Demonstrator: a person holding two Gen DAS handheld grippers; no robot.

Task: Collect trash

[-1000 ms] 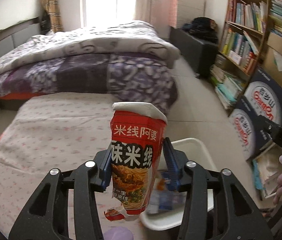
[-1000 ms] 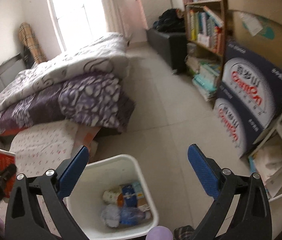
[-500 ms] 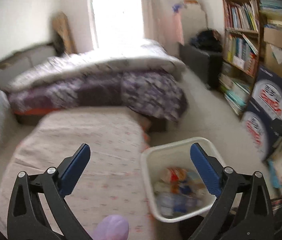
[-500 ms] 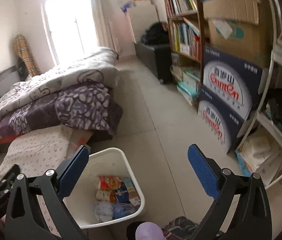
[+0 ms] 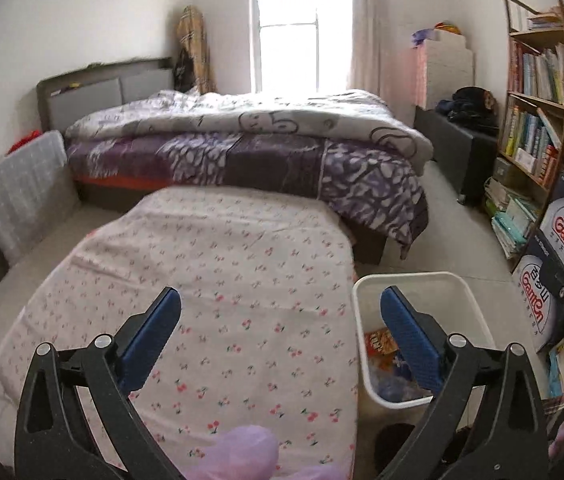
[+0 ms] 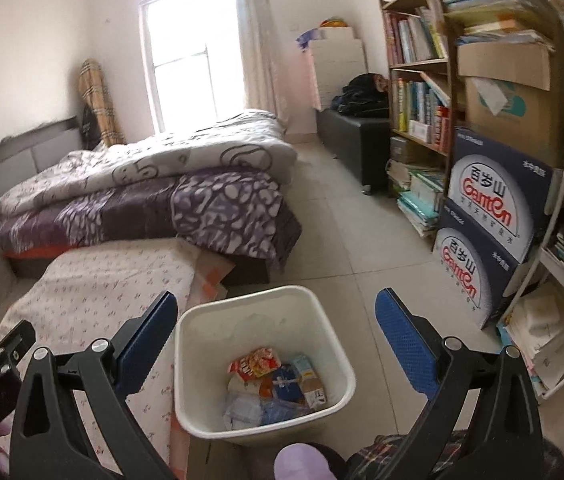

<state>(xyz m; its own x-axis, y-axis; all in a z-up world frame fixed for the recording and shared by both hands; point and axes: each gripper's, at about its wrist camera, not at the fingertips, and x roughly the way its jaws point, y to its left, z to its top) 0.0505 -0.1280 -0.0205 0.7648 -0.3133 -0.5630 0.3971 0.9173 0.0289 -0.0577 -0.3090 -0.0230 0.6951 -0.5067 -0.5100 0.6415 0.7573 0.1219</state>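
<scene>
A white trash bin (image 6: 322, 320) stands on the floor beside a table with a floral cloth (image 5: 221, 280). It holds several pieces of trash, among them a red noodle cup (image 6: 255, 362) and blue wrappers. The bin also shows in the left wrist view (image 5: 474, 304). My left gripper (image 5: 279, 334) is open and empty above the cloth, left of the bin. My right gripper (image 6: 275, 338) is open and empty above the bin.
A bed with a purple and white quilt (image 5: 261, 140) lies behind the table. Bookshelves (image 6: 422, 80) and stacked dark-blue water cartons (image 6: 490, 224) line the right side. A grey plastic box (image 5: 17, 188) stands at the left. Tiled floor (image 6: 346, 240) runs between bed and shelves.
My left gripper let go of the red noodle cup, which now lies in the bin, then opened wide and swung left over the cloth. The right gripper rose slightly.
</scene>
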